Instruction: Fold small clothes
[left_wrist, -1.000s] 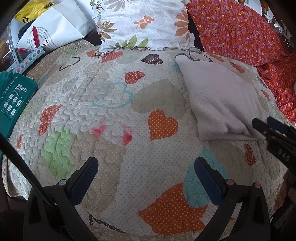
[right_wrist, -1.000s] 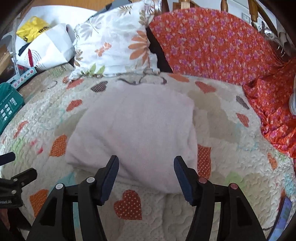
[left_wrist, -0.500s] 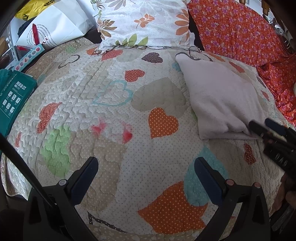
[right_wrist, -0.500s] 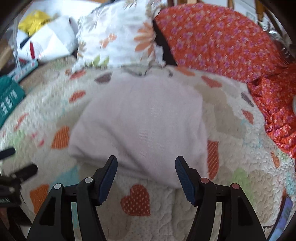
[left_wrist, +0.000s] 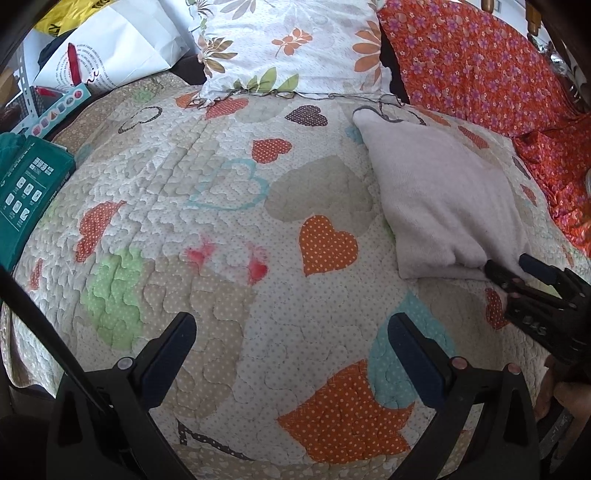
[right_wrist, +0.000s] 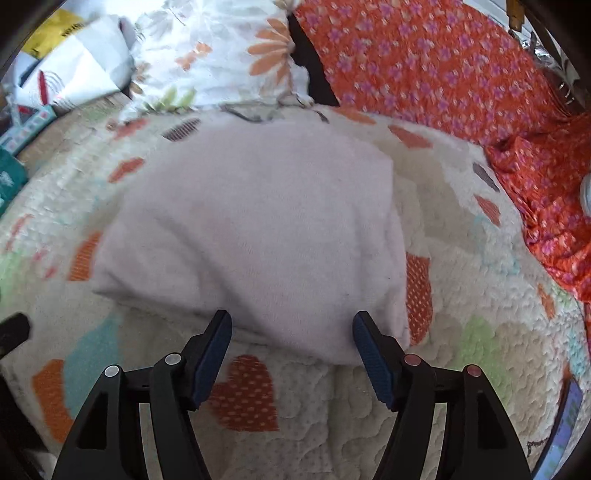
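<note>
A folded pale pink cloth (left_wrist: 439, 199) lies on the heart-patterned quilt (left_wrist: 221, 258), right of centre in the left wrist view. In the right wrist view the cloth (right_wrist: 258, 229) fills the middle. My right gripper (right_wrist: 291, 325) is open, its fingers reaching the cloth's near edge, one on each side of its near right part. It also shows in the left wrist view (left_wrist: 517, 266) at the cloth's near corner. My left gripper (left_wrist: 291, 328) is open and empty over bare quilt, left of the cloth.
A floral pillow (left_wrist: 291, 44) and an orange flowered blanket (left_wrist: 491, 66) lie at the back. A white bag (left_wrist: 110, 55) and a green box (left_wrist: 26, 192) sit at the left edge of the bed.
My right gripper has moved forward to the cloth's near edge. My left gripper has stayed almost still.
</note>
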